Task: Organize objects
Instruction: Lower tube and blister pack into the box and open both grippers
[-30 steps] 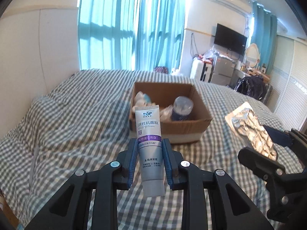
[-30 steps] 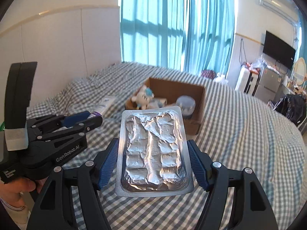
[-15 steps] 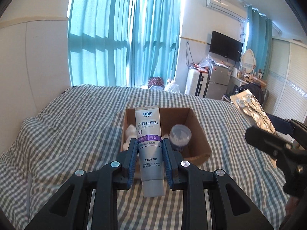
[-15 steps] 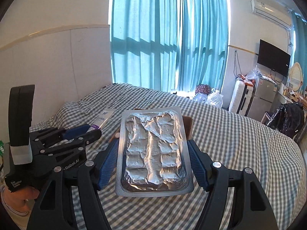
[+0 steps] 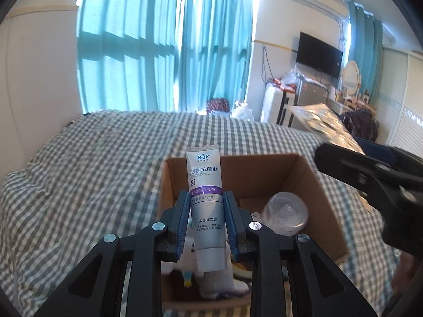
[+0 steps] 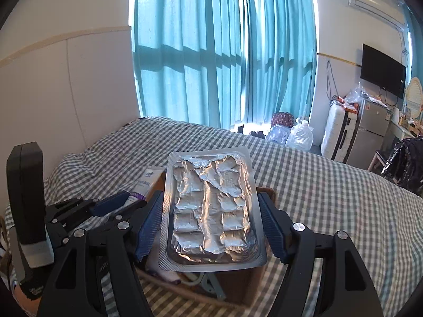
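Above cardboard box: glossy toothpaste tube, crinkled foil blister pack.

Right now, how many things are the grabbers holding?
2. The toothpaste tube is pinched upright in the left gripper; the foil blister pack is in the right gripper. Both hover over the cardboard box.

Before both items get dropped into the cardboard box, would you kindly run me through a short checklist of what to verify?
1. Toothpaste tube clamped upright in left gripper: ok.
2. Foil blister pack gripped by its long edges in right gripper: ok.
3. Left gripper over the open cardboard box: ok.
4. Blister pack over the box: ok; the box shows beneath it.
5. Free room inside: cannot tell; a clear lidded jar and a white plush toy already sit there.
6. Grippers clear of each other: ok.
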Available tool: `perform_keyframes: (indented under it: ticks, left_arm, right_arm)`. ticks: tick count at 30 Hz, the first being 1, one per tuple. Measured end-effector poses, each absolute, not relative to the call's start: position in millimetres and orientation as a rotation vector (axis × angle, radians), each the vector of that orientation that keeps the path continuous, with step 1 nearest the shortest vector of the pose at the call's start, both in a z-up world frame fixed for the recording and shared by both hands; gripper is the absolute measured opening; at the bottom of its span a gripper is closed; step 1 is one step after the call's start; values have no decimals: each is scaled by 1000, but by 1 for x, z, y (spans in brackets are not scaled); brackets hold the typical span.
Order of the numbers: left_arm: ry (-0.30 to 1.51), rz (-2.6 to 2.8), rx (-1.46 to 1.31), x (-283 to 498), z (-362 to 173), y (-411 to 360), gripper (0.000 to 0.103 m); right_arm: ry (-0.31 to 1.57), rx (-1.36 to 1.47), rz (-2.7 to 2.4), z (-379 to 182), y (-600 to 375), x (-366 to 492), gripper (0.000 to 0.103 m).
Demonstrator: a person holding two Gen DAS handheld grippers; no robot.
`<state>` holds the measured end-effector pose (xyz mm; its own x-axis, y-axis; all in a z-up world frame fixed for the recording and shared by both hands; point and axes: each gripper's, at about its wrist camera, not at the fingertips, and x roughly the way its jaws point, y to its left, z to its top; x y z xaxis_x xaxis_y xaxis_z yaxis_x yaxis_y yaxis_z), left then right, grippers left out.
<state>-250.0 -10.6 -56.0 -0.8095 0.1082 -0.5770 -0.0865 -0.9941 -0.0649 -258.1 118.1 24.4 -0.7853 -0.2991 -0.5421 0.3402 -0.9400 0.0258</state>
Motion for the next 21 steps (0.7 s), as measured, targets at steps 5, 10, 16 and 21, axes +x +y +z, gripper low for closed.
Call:
perform_keyframes:
  ticks: [5,10,16,21]
  left_arm:
    - [-75,2844,-959,-266,-79,-5,26]
    - [-75,2824,-966,-268,-82,4,26]
    - [-58,2807,-985,-257,-82,9,28]
    - [-83,2818,-992,-248,-73,8,48]
  right_arm:
    - [58,893,-2703,-9,118,-310,70]
    - [27,923,-2701,-29,118,-327,70]
    - [-46,907,-2708,-20,127,-317,84]
    - [29,887,-2730,-1,134,-285,87]
